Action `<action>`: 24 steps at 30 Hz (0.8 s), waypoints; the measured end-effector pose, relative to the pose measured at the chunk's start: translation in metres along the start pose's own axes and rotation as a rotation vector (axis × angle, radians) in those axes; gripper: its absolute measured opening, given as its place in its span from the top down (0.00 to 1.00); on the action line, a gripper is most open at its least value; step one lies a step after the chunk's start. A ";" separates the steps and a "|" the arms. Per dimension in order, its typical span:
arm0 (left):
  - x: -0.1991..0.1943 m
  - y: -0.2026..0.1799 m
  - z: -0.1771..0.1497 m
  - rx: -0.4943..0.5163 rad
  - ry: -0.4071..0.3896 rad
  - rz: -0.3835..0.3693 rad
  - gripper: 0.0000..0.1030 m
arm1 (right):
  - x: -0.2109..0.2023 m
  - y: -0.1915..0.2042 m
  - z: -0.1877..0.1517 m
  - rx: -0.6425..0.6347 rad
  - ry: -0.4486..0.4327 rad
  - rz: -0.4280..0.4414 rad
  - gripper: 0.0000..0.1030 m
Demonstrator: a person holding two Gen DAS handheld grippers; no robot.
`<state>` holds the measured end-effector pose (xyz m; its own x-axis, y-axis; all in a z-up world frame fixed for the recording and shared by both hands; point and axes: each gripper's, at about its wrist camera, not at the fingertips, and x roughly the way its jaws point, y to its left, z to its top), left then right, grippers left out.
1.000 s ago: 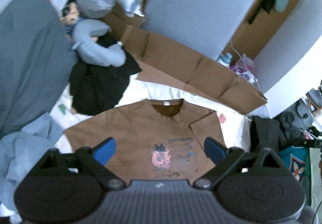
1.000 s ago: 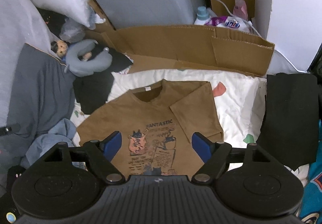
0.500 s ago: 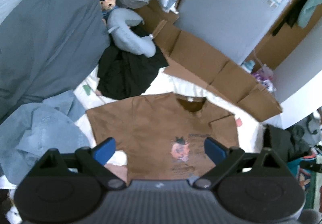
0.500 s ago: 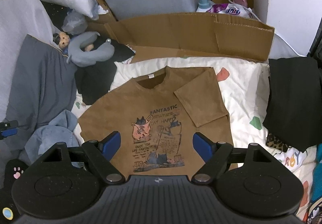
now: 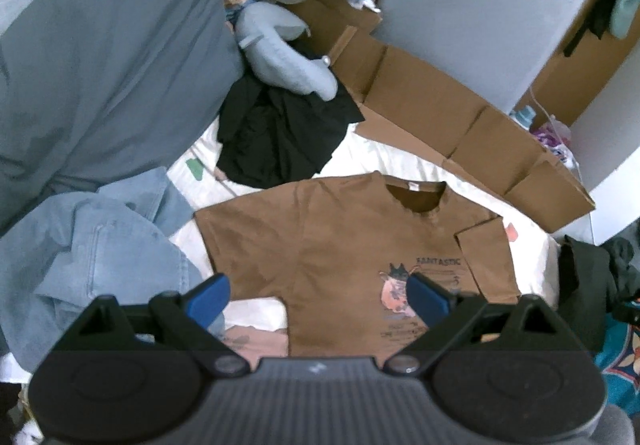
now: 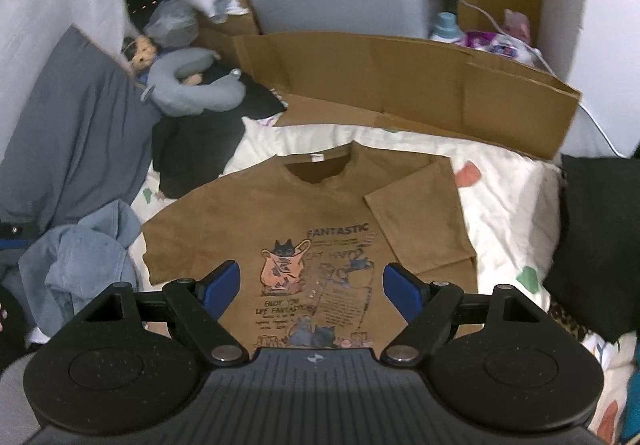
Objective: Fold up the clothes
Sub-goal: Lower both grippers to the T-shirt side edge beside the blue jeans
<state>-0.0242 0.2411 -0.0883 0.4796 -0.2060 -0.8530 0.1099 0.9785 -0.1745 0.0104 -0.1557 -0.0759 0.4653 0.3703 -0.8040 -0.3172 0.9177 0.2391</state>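
Observation:
A brown T-shirt [image 5: 340, 237] [image 6: 288, 213] with a cat print lies face up on the white bedsheet [image 6: 512, 197]. Its right sleeve [image 6: 420, 221] is folded in over the chest; the left sleeve [image 5: 224, 229] lies spread out flat. My left gripper [image 5: 318, 297] hangs open above the shirt's lower left part, nothing between its blue pads. Over the printed lower half, my right gripper [image 6: 312, 285] also stands open and holds nothing.
A light blue denim garment [image 5: 92, 245] is heaped left of the shirt. Black clothing [image 5: 280, 137] and a grey neck pillow [image 5: 280, 57] lie beyond it. Flattened cardboard [image 6: 400, 85] borders the far side. A black garment [image 6: 596, 237] lies on the right.
Both grippers have come down closer to the shirt and shifted left across it. The left view now takes in the spread left sleeve and the denim heap. Both stay open.

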 end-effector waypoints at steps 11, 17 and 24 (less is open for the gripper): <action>0.049 0.036 -0.016 -0.109 -0.016 0.094 0.14 | 0.059 0.052 -0.019 -0.190 0.051 0.084 0.19; 0.097 0.050 -0.027 -0.149 0.030 0.108 0.25 | 0.113 0.060 -0.026 -0.191 0.109 0.194 0.19; 0.159 0.064 -0.036 -0.230 0.077 0.138 0.37 | 0.180 0.074 -0.034 -0.208 0.172 0.236 0.21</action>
<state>0.0280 0.2713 -0.2531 0.4073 -0.0780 -0.9100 -0.1562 0.9757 -0.1536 0.0429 -0.0261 -0.2214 0.2186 0.5228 -0.8240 -0.5694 0.7540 0.3274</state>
